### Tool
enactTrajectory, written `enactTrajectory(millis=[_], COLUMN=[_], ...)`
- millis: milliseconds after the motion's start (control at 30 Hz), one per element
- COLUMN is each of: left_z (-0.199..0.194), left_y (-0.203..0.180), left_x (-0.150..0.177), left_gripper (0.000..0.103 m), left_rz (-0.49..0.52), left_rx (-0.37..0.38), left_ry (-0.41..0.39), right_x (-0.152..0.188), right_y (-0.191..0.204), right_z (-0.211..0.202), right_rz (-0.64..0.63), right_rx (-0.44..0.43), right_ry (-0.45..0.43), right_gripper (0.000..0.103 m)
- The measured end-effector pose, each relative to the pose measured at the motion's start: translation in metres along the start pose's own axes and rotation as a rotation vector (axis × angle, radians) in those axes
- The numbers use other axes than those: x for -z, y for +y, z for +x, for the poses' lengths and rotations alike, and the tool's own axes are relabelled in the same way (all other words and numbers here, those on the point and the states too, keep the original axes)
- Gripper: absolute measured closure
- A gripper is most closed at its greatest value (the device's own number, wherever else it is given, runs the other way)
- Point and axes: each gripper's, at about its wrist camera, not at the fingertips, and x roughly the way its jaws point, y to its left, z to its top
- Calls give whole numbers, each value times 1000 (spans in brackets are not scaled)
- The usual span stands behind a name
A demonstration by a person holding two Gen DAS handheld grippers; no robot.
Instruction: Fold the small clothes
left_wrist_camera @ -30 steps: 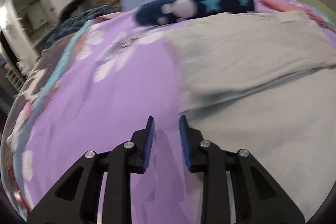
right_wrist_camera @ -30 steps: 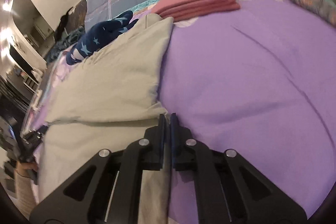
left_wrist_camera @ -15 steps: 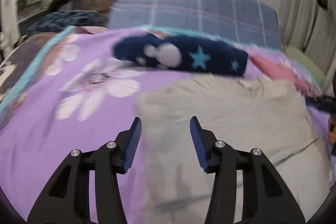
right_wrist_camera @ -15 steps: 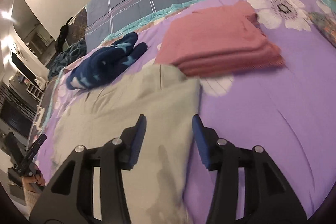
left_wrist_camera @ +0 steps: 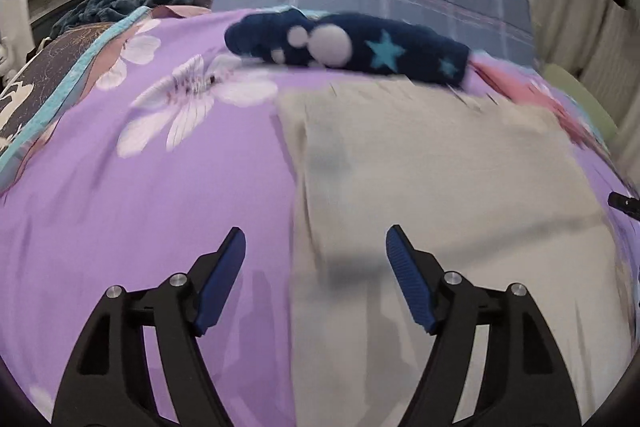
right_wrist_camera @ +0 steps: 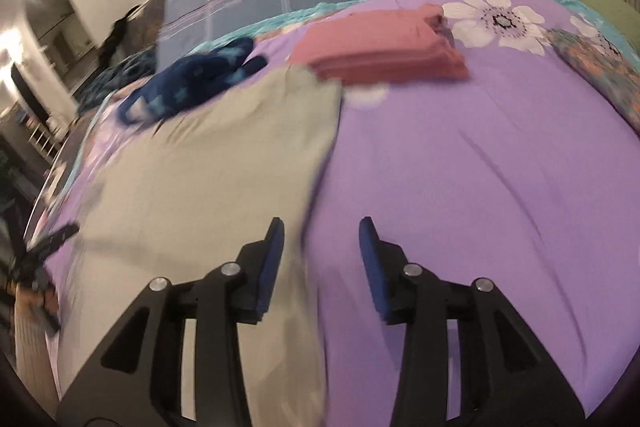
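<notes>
**Beige cloth let go, one fold laid**

Beige fabric, a small garment (left_wrist_camera: 440, 187), lies flat on the purple floral bedspread (left_wrist_camera: 140, 187), doubled over so that a fold line crosses it near the grippers. Its left edge runs up between the fingers of the left gripper (left_wrist_camera: 316, 269), and its right edge lies under the right gripper (right_wrist_camera: 322, 255). Neither claw grasps anything: the left jaws are opening wide over the cloth and bedspread with nothing pressed between the pads, and the right jaws stand parted and empty above the garment's right border.

The step in hand looks like the release after a fold, with both grippers lifted clear of the fabric. The next move probably calls for a fresh grip on two matching corners or edges, so the garment can be folded once more into a smaller packet like the pink folded stack (right_wrist_camera: 384, 47) near the far edge. Beside that stack lies a dark blue starred garment (left_wrist_camera: 348, 47), likely not yet folded.

A second ago both claws were low at the near edge, the right one clenched and the left nearly so. Half a second ago they had parted and pulled up, and now the left is wider again while the right is unchanged.
</notes>
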Motion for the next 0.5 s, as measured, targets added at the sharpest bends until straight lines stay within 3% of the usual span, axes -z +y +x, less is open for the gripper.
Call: enactTrajectory(millis=[100,200,233,500], left_z=[-24,-36,-43,-91], left_y=[2,7,3,-7], left_x=[35,68,82,140], left_gripper=[23,22,22,22], left_rz=[23,4,30,101], left_rx=[11,80,71,145], left_ry=[27,80,70,94], right_x=[51,93,105,173], right_y=[-13,-23,-27,-33], right_z=[-26,-51,-60,-116], right_rz=[51,102,129,175], right_rx=[-102,-166,-197,-301], right_ry=[63,62,61,64], right_gripper=[59,59,59,59])
